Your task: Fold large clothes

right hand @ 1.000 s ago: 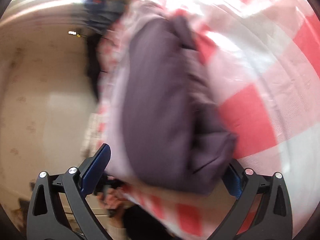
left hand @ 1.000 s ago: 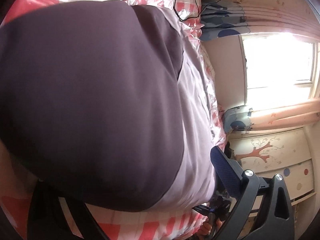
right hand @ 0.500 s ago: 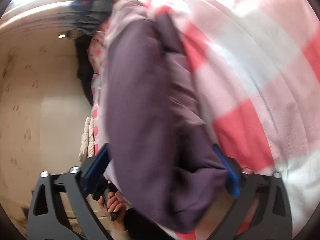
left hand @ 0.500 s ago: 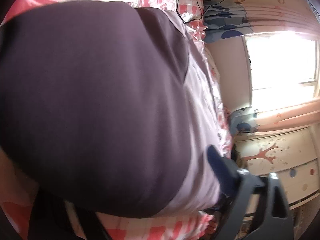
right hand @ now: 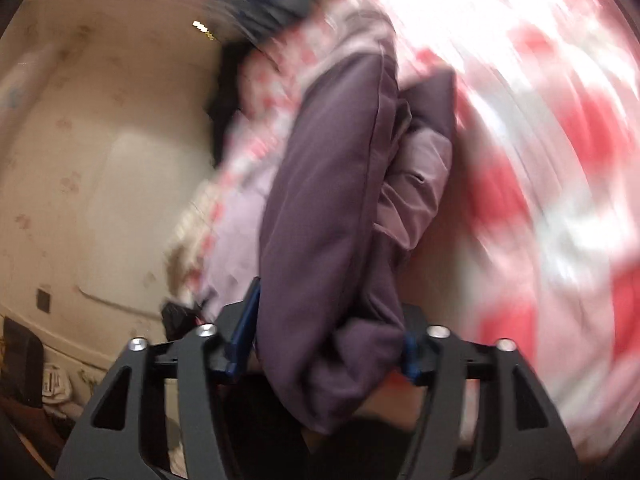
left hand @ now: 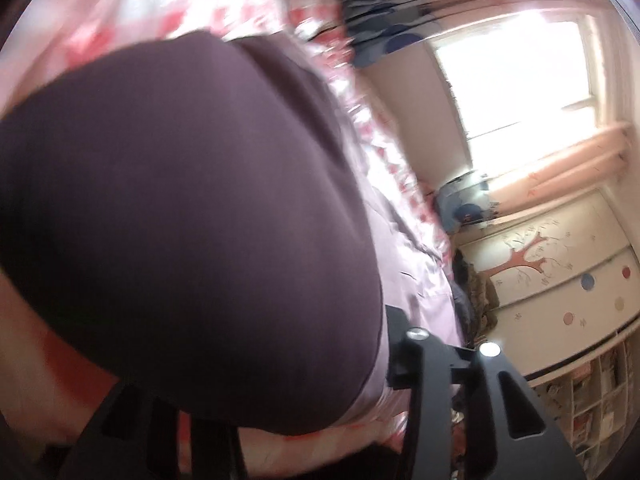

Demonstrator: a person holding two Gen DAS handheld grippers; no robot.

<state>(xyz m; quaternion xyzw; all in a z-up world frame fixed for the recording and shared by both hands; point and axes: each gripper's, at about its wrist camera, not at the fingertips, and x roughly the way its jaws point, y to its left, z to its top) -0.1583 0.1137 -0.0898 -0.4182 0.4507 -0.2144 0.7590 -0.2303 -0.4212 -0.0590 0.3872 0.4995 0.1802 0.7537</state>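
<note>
A large dark purple garment (left hand: pixel 200 200) with a pale lilac panel (left hand: pixel 416 280) lies on a bed with a red-and-white checked sheet (left hand: pixel 140 20). My left gripper (left hand: pixel 276 360) is closing on its near edge. The cloth covers the left finger, and the right finger (left hand: pixel 400 340) presses against the lilac edge. In the right wrist view the same garment (right hand: pixel 320 200) stands as a bunched fold over the checked sheet (right hand: pixel 540 160). My right gripper (right hand: pixel 326 344) is closing too, and its blue pads (right hand: pixel 244 332) squeeze the gathered cloth from both sides.
A bright window (left hand: pixel 512 80) with a pink curtain (left hand: pixel 560 164) lies to the right of the bed. Below it stand a cupboard painted with a tree (left hand: pixel 560 280) and open shelves (left hand: pixel 592 392). A cream wall (right hand: pixel 100 160) borders the bed, with dark clothing (right hand: pixel 228 92) at its far end.
Both pairs of jaws have narrowed from wide apart onto the garment. The cloth is now bunched between the right pads, and both grippers have moved, blurring the bed behind.
</note>
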